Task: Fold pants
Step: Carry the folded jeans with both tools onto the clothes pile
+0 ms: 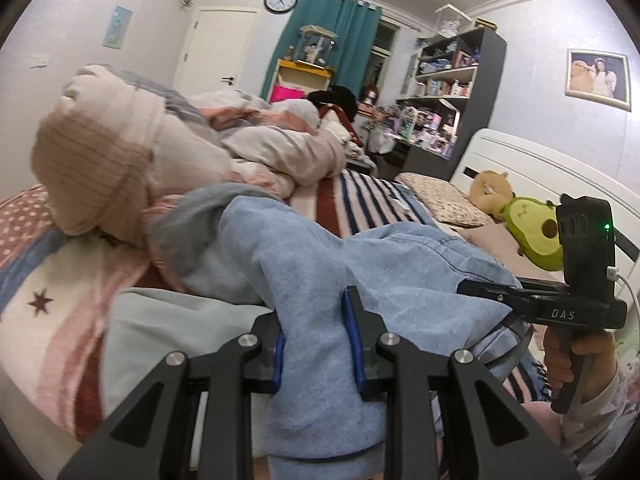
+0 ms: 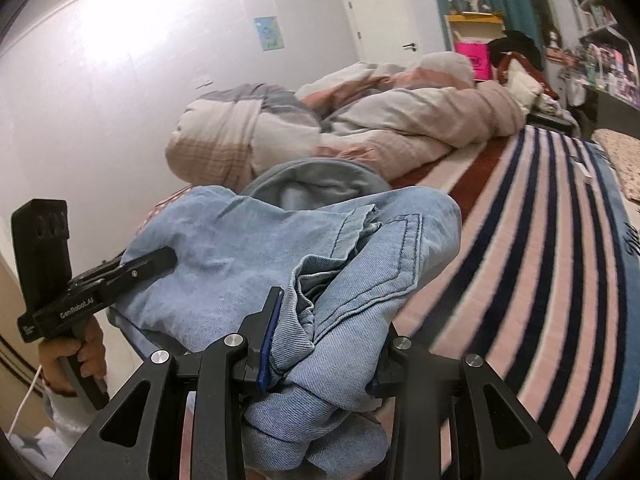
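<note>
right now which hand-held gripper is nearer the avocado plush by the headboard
Right. The right hand-held gripper, clamped on the jeans, sits just in front of the avocado plush; the left hand-held gripper holds the jeans further from it.

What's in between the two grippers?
Light blue jeans stretch between the left gripper and right gripper, each clamped on denim; both views show it.

I see light blue denim pants (image 1: 320, 264) with darker stitched seams mid-frame, between black grippers' blue pads (image 1: 354, 344). Under them lies a pink, white and navy striped blanket (image 2: 532, 280). At upper right I make out a teal curtain (image 1: 340, 40); at right, a green avocado plush toy (image 1: 536, 236).
</note>
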Tool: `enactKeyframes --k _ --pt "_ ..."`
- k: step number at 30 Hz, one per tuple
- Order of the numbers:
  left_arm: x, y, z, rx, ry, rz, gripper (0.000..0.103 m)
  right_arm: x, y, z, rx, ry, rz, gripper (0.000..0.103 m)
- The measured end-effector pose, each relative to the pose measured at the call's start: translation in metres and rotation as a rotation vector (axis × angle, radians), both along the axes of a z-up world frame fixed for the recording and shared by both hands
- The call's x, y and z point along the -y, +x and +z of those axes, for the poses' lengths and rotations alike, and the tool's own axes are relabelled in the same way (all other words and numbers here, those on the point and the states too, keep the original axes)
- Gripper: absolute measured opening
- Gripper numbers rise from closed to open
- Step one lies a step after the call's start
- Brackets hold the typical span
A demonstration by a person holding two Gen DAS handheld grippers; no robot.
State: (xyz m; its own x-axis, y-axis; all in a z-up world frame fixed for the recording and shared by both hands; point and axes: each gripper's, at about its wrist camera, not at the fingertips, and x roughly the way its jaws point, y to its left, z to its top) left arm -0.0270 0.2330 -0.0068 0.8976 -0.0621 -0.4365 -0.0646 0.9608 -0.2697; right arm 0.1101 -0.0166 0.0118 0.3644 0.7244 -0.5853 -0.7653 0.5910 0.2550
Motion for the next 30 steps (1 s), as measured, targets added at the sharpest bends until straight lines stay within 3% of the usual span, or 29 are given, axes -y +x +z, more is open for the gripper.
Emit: enactKeyframes --k 13,24,30 --pt "-0.066 -0.013 -0.01 -0.058 0.059 0.136 0.021 -0.093 0.003 -0.023 -0.066 0.01 0.116 0.028" --pt "-0.093 -0.011 -0.06 -0.148 0.001 0.17 0.021 -0.116 0.0 -0.059 -0.085 -0.079 0.142 0.029" --pt "-0.092 -0.013 -0.066 -0.161 -0.008 0.161 0.023 -0.115 -0.007 -0.069 -0.081 -0.123 0.147 0.029"
